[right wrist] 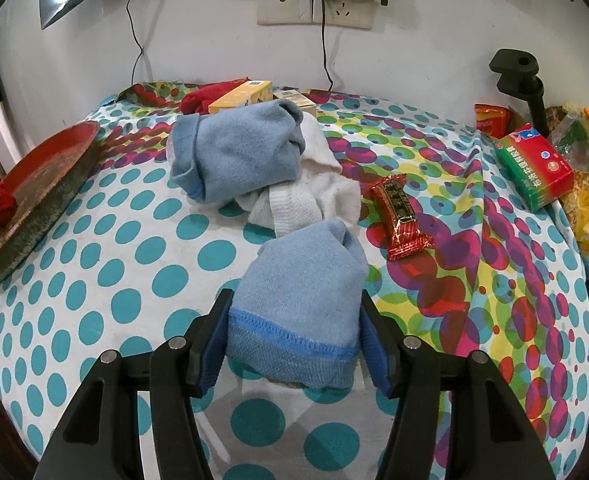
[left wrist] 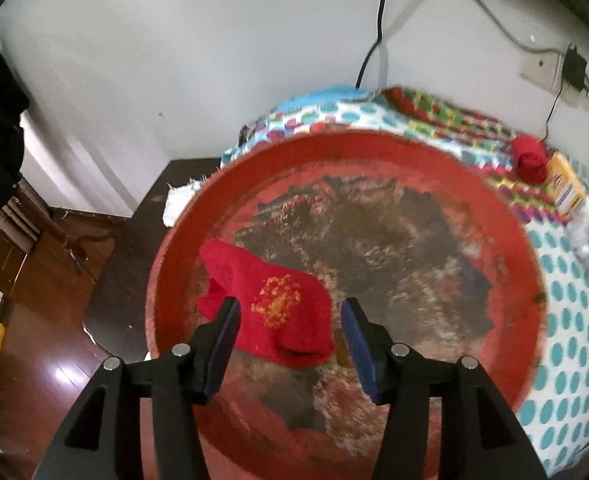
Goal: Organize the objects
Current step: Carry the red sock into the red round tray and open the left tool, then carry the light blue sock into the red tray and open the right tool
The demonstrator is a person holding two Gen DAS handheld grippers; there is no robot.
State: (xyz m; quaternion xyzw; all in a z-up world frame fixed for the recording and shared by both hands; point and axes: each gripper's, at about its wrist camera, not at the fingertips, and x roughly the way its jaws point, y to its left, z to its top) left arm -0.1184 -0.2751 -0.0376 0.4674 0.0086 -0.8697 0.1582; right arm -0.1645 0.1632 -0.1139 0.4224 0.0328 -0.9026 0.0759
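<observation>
A red sock [left wrist: 270, 308] with an orange patch lies in the worn red round tray [left wrist: 506, 216]. My left gripper [left wrist: 290, 328] is open above it, fingers either side, not holding it. In the right wrist view my right gripper [right wrist: 294, 328] has both pads against a light blue sock [right wrist: 298, 300] on the spotted cloth. A second blue sock [right wrist: 234, 152] and a white sock [right wrist: 310, 200] lie beyond it. The tray [right wrist: 42, 200] shows at the left. Another red sock [left wrist: 528, 158] lies beyond the tray.
A red candy wrapper [right wrist: 402, 216], a red-green box [right wrist: 534, 164], yellow boxes [right wrist: 242, 96], snack bags [right wrist: 586, 200] and a black clamp stand [right wrist: 522, 76] sit on the spotted table [right wrist: 114, 280]. Wall sockets with cables [right wrist: 326, 0] are behind. Dark floor [left wrist: 54, 360] lies left of the table.
</observation>
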